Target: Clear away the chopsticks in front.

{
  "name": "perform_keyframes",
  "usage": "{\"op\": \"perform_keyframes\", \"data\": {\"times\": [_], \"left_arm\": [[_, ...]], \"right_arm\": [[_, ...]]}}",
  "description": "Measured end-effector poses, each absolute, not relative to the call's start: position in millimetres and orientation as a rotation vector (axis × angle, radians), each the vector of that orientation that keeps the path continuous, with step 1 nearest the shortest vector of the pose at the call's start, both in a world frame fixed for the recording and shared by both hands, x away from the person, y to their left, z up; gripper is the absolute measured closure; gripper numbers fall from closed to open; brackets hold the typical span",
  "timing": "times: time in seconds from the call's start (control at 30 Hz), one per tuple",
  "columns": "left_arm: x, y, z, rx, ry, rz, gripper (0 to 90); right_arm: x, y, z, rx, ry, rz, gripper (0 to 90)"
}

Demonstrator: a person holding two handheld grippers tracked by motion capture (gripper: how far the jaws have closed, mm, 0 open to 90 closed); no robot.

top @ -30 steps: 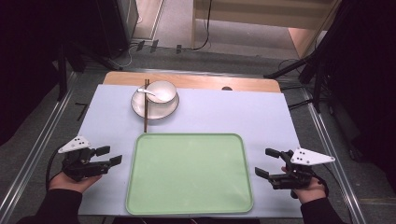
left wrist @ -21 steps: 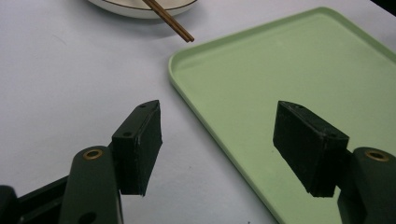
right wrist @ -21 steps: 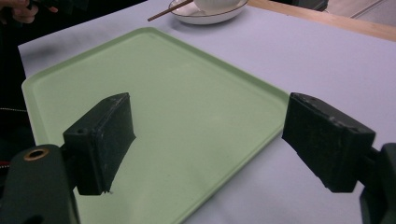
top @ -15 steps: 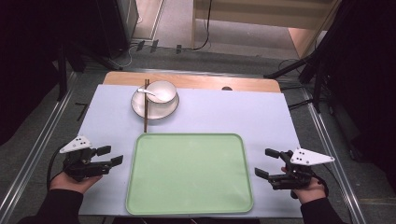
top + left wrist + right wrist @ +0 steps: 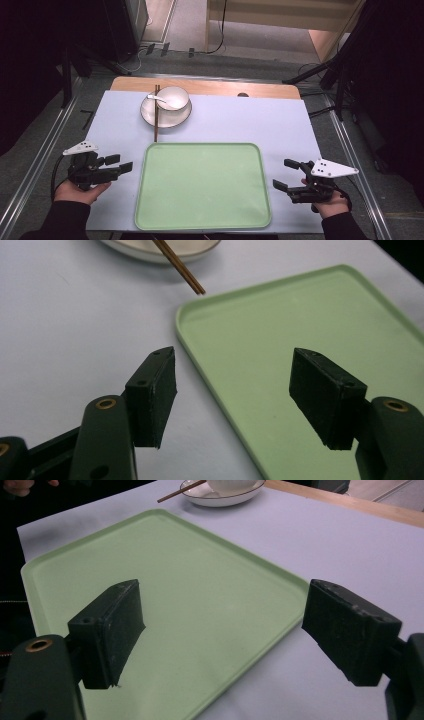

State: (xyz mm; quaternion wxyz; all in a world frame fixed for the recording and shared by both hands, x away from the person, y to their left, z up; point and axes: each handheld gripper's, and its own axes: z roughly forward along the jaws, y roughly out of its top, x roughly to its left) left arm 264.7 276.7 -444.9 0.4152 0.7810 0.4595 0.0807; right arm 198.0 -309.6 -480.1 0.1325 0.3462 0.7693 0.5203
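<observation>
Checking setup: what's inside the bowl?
A white spoon rests in the bowl, handle over the rim. The bowl's bottom under the spoon's head is hidden.

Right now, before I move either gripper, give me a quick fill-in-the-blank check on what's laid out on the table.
1. The tray between the two grippers is ____ in colour.
2. The bowl sits on a ____.
3. The chopsticks lie across the plate's ____ side in the high view.
4. The left gripper and right gripper both have ____ jaws, nothing between them.

Missing words: green; plate; left; open
</observation>
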Motion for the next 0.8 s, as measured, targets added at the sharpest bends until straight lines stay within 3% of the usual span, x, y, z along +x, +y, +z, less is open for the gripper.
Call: {"op": "perform_keyframes", "data": {"times": [0.8], "left_arm": [[346, 248, -414, 2.033, 1.226, 0.200, 34.3]], "right_arm": [[199, -309, -482, 1.016, 2.244, 1.500, 16.8]]}}
